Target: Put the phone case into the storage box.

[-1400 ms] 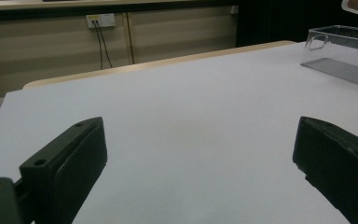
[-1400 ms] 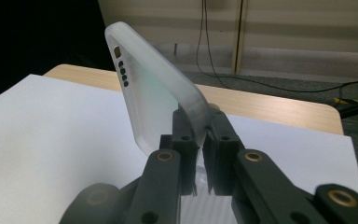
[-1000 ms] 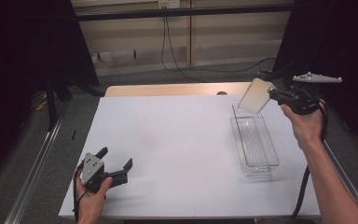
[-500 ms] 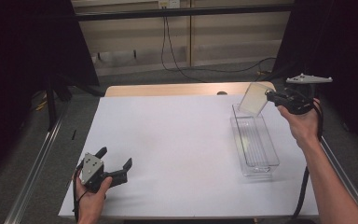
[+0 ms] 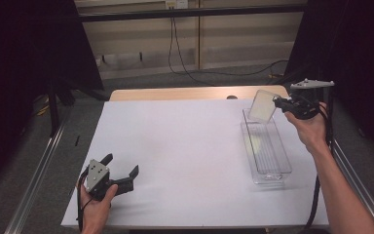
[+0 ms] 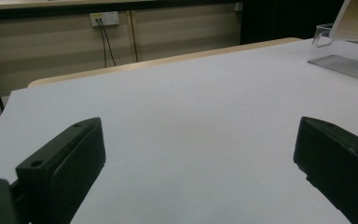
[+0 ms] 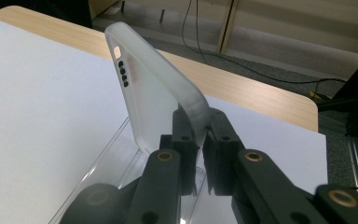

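Starting at the desk's near left corner, we see our left gripper (image 5: 122, 176) resting on the white desk (image 5: 185, 156) with its jaws spread wide and nothing between them, well apart from the work. Farther off, along the right edge, lies the clear tray (image 5: 265, 153), its long axis running from near to far, parallel to that edge. At its far end our right gripper (image 5: 277, 103) pinches a frosted phone case (image 5: 263, 105) by one edge, jaws clenched tight on the thin wall, as the right gripper view shows at the case (image 7: 156, 93). The case hangs tilted just above the tray's far end, its long side slanting up and away from the fingers toward the desk's far edge, so we judge that the coming move turns on laying that long side down in line with the tray's length. The right hand is plainly the nearer one. Whether the case's lower corner already touches the tray's wall we cannot tell, since the clear plastic blurs the boundary, and the tray's near end is cut off in the right gripper view.
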The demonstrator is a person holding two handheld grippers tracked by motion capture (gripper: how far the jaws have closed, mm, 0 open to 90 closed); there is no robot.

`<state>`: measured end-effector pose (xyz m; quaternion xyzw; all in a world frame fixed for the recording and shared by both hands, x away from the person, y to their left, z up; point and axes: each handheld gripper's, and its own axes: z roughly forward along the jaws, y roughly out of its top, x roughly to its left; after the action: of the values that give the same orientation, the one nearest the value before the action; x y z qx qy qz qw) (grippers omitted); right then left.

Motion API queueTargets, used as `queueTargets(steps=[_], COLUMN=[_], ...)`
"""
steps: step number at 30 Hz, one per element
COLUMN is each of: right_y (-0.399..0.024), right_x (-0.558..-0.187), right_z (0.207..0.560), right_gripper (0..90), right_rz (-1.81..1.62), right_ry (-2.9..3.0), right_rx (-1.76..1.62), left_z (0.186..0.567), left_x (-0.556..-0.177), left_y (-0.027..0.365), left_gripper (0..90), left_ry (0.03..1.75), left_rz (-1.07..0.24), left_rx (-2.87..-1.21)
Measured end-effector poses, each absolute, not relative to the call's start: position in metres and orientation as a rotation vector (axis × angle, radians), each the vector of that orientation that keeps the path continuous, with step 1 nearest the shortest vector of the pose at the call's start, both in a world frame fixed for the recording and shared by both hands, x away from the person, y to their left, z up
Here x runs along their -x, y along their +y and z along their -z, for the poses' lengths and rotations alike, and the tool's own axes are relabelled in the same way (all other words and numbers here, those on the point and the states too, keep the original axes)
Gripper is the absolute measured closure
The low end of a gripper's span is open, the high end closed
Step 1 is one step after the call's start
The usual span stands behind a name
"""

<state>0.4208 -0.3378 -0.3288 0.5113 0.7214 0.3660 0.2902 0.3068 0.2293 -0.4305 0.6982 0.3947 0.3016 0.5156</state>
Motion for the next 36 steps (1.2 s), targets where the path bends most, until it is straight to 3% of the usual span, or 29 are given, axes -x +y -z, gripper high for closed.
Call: queueTargets(steps=[36], right_y=[-0.329], right_x=[-0.442], right_z=[0.354], right_gripper=[83.7], right_rz=[-0.876], right_ry=[2.011], right_rx=[-1.286], left_z=[0.431], left_x=[-0.307], left_y=[0.229], left_gripper=[2.1], left_ry=[0.950], left_rz=[-0.730], left_rx=[-1.677])
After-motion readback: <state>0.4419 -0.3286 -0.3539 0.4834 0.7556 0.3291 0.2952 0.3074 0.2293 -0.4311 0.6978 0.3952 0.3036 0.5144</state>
